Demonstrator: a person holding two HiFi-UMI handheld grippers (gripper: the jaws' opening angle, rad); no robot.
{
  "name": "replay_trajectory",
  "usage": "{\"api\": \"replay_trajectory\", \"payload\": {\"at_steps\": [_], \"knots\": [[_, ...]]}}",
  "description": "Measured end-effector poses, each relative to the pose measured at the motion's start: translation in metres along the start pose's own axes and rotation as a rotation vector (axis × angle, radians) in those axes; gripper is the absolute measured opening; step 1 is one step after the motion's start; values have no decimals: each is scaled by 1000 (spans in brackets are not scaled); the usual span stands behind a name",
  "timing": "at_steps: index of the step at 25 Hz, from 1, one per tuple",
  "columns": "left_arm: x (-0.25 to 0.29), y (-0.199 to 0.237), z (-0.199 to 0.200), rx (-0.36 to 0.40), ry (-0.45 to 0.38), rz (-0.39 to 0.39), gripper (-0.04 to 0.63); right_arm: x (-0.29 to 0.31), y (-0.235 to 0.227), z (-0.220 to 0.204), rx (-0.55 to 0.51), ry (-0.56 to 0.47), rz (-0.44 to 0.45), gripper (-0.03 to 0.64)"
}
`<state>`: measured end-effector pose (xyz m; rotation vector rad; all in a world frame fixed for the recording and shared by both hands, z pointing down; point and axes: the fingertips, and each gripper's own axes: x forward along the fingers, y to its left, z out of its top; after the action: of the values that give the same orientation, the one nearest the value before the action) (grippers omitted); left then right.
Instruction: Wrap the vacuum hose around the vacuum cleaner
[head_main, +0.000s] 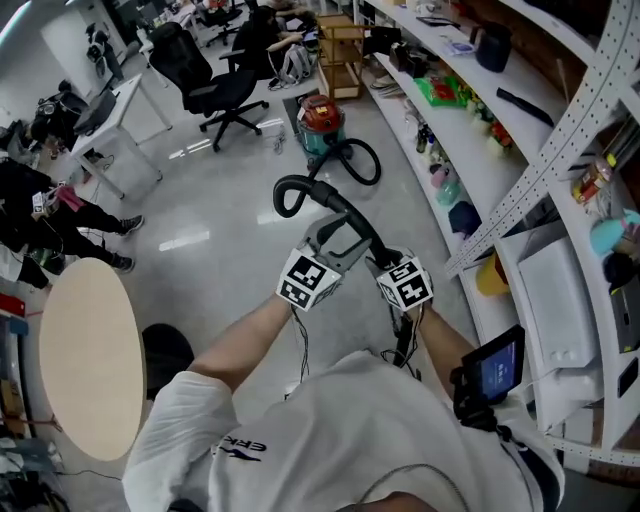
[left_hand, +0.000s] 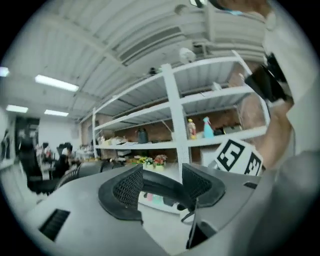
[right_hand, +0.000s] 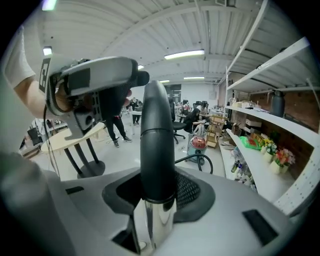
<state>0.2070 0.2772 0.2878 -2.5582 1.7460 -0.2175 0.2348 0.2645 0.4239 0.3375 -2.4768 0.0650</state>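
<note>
A red and teal vacuum cleaner (head_main: 321, 122) stands on the floor ahead, also seen in the right gripper view (right_hand: 198, 145). Its black hose (head_main: 300, 186) loops up from it to both grippers. My right gripper (head_main: 385, 262) (right_hand: 157, 192) is shut on the hose's black rigid end (right_hand: 156, 135), just above a chrome tube (right_hand: 155, 220). My left gripper (head_main: 330, 238) (left_hand: 162, 187) stands open. A curved black stretch of the hose (left_hand: 159, 184) runs between its pads, which stand wide and do not press on it. Ribbed hose (left_hand: 75, 175) shows at that view's left.
White shelving (head_main: 470, 110) full of small items lines the right side, close to my right arm. A round beige table (head_main: 85, 355) is at the left. A black office chair (head_main: 215, 85) and a wooden cart (head_main: 343, 50) stand beyond the vacuum. People sit at the far left.
</note>
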Motion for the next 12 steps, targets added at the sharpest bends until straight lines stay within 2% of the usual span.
{"api": "replay_trajectory", "payload": {"at_steps": [3, 5, 8, 12], "knots": [[1, 31, -10, -347, -68, 124, 241, 8, -18, 4, 10, -1, -7, 150], [9, 48, -23, -488, -67, 161, 241, 11, -30, 7, 11, -6, -7, 149], [28, 59, -30, -568, -51, 147, 241, 15, -39, 12, 10, -14, 4, 149], [51, 68, -24, -583, -54, 109, 241, 20, -50, 18, 13, -25, 6, 149]]}}
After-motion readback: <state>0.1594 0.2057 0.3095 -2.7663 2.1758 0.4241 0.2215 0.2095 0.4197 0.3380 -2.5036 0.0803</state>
